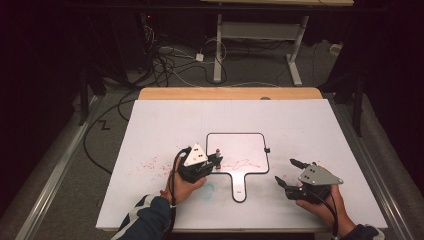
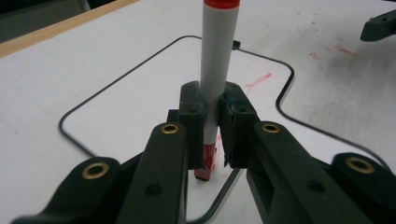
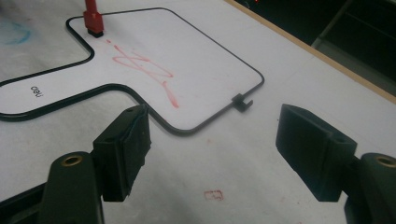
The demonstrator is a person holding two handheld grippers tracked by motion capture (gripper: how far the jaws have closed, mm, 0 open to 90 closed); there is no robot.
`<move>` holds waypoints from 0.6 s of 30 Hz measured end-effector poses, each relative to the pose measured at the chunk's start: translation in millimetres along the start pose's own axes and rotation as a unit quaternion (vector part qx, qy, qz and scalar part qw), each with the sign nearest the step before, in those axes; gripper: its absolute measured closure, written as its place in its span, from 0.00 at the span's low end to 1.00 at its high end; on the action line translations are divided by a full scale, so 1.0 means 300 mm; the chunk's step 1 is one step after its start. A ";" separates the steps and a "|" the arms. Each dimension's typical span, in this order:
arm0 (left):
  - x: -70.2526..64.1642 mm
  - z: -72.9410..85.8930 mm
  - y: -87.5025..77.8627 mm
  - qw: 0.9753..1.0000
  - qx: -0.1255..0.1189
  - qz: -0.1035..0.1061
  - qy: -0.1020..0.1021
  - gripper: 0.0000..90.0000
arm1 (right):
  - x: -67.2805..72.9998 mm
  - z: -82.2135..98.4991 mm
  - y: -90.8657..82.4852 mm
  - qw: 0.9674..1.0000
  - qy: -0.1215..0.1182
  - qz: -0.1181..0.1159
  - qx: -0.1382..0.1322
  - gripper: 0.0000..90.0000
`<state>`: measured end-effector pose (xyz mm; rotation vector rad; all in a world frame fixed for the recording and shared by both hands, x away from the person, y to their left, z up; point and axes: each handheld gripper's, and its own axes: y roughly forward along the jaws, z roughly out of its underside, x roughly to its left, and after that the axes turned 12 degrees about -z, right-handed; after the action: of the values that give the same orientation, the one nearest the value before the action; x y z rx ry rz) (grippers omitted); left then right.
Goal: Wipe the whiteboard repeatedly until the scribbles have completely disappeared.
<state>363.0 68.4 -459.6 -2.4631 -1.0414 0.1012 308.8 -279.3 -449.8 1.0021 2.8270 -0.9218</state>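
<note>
Marker (image 2: 217,60) clamped in left hand-held gripper (image 2: 212,116)

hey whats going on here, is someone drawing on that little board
Yes. A person holds a gripper in each hand at a white table. The left gripper is clamped on a red marker, its tip down on a small handled whiteboard that already carries a red scribble. The right gripper sits open off the board's right side, holding nothing. Faint red smudges mark the table left of the board.

"deli" (sideways) on whiteboard handle (image 3: 35,91)
</note>
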 end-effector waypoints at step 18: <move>-0.017 -0.036 0.050 1.000 0.005 -0.002 0.012 0.88 | -0.001 0.003 -0.007 1.000 -0.001 -0.001 0.000 0.30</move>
<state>371.9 51.6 -457.3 -2.4466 -1.0336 0.0766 307.7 -281.2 -449.6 0.9989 2.8267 -0.9216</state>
